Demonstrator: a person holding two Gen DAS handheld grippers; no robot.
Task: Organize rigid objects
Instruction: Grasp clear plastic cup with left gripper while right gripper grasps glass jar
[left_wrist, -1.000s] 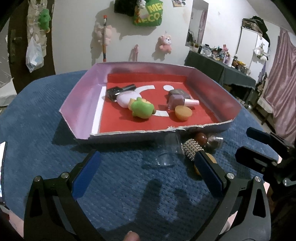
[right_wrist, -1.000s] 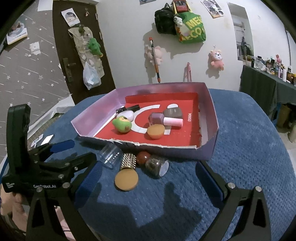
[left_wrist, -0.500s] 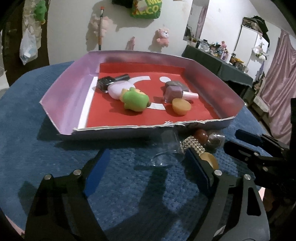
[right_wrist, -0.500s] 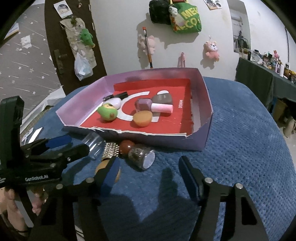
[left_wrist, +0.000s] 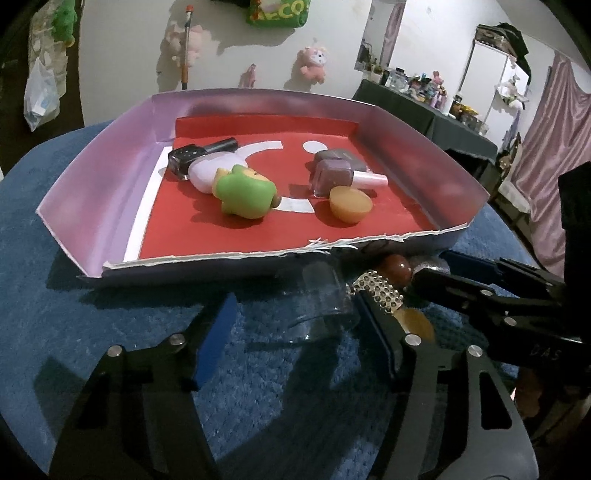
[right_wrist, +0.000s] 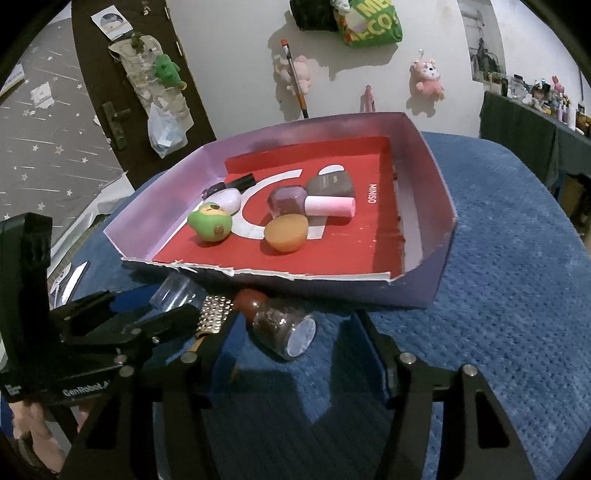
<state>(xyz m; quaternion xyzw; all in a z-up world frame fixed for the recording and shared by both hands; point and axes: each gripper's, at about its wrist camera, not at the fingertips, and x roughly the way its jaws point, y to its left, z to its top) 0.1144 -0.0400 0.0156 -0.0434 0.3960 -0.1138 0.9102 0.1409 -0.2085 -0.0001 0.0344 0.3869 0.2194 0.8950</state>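
Observation:
On the blue cloth, against the near wall of the purple tray (left_wrist: 92, 184) (right_wrist: 424, 273), lie a clear cup (left_wrist: 321, 299) (right_wrist: 177, 291), a rhinestone-studded piece (left_wrist: 380, 291) (right_wrist: 214, 314), a brown ball (left_wrist: 397, 267) (right_wrist: 249, 299) and a glitter jar (right_wrist: 284, 328). My left gripper (left_wrist: 295, 297) is closing with the clear cup between its jaws, and a gap shows on the left side. My right gripper (right_wrist: 295, 314) is closing around the glitter jar, with its pads still apart from it. Each gripper also shows in the other view, beside its neighbour.
On the tray's red floor lie a green toy (left_wrist: 245, 194), a lilac egg shape (left_wrist: 210, 171), a black bottle (left_wrist: 188, 157), a purple nail polish bottle (left_wrist: 332, 177), a brown compact (right_wrist: 330, 184) and an orange half-ball (left_wrist: 351, 203). Blue cloth stretches to the right of the tray (right_wrist: 517, 258).
Both grippers have come forward and lower toward the items in front of the tray. Their jaws have narrowed a lot, the left around the cup and the right around the jar.

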